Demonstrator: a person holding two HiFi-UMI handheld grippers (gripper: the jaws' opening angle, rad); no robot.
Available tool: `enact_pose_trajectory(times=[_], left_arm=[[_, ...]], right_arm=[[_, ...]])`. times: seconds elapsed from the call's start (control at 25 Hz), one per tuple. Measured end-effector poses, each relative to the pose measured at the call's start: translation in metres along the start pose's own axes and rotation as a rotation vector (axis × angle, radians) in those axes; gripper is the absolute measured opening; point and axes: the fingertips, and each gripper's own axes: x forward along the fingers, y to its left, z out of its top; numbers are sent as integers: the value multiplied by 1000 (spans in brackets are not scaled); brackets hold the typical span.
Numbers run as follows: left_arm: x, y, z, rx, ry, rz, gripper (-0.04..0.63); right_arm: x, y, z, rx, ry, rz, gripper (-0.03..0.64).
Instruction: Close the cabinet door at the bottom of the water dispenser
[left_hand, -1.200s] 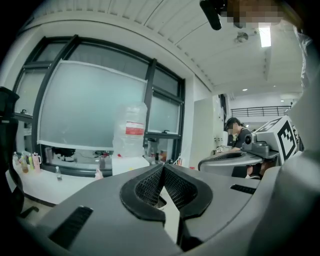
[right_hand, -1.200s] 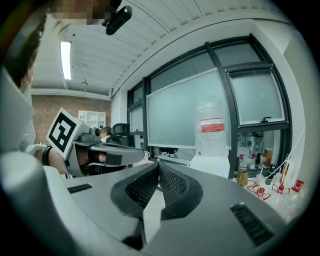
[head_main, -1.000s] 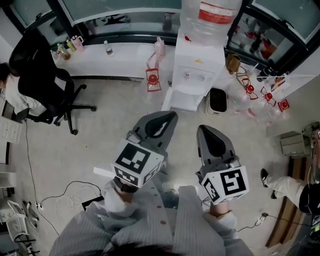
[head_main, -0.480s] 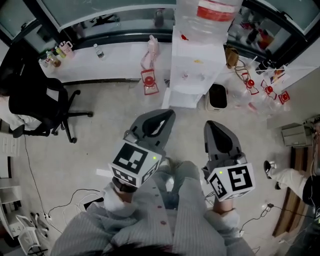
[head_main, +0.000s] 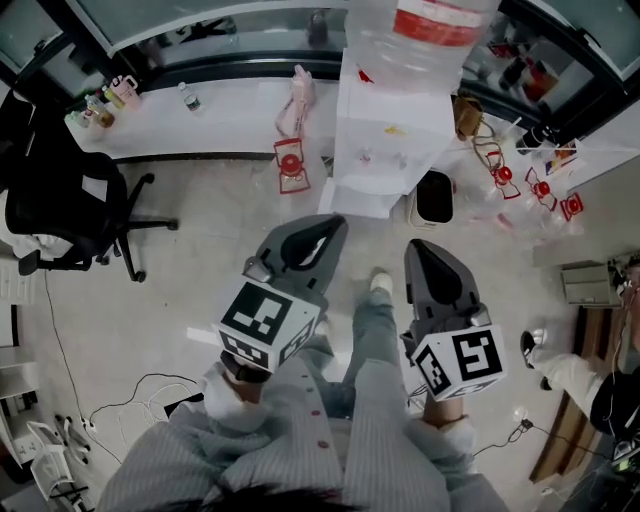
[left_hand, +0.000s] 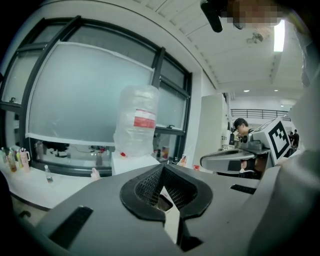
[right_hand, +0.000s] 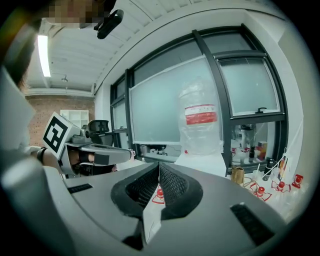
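The white water dispenser (head_main: 390, 130) stands against the window wall with a clear bottle (head_main: 420, 25) on top. At its foot a white door panel (head_main: 345, 203) juts out to the left, open. My left gripper (head_main: 335, 222) and right gripper (head_main: 415, 246) hover side by side over the floor, short of the dispenser and pointing at it. Both are shut with nothing in them. The left gripper view shows its own gripper (left_hand: 162, 170) closed under the bottle (left_hand: 137, 120). In the right gripper view its gripper (right_hand: 159, 165) points left of the bottle (right_hand: 200, 122).
A black bin (head_main: 434, 197) sits right of the dispenser. Red-handled objects lie on the floor to its left (head_main: 290, 165) and right (head_main: 500, 175). An office chair (head_main: 60, 215) stands far left, cables (head_main: 130, 390) trail lower left, and another person's foot (head_main: 555, 370) shows at right.
Both grippers have moved forward toward the dispenser, which now sits nearer and larger in the head view. The wearer's leg and shoe have stepped forward between the grippers.
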Motion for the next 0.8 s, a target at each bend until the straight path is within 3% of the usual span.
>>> enact_pose_trajectory(times=[0.44, 0.8], left_arm=[[115, 39, 36, -43, -26, 134, 11], [167, 73, 45, -131, -49, 325, 11]], right_arm=[[85, -92, 31, -57, 20, 164, 14], [148, -129, 42, -126, 72, 381, 14]])
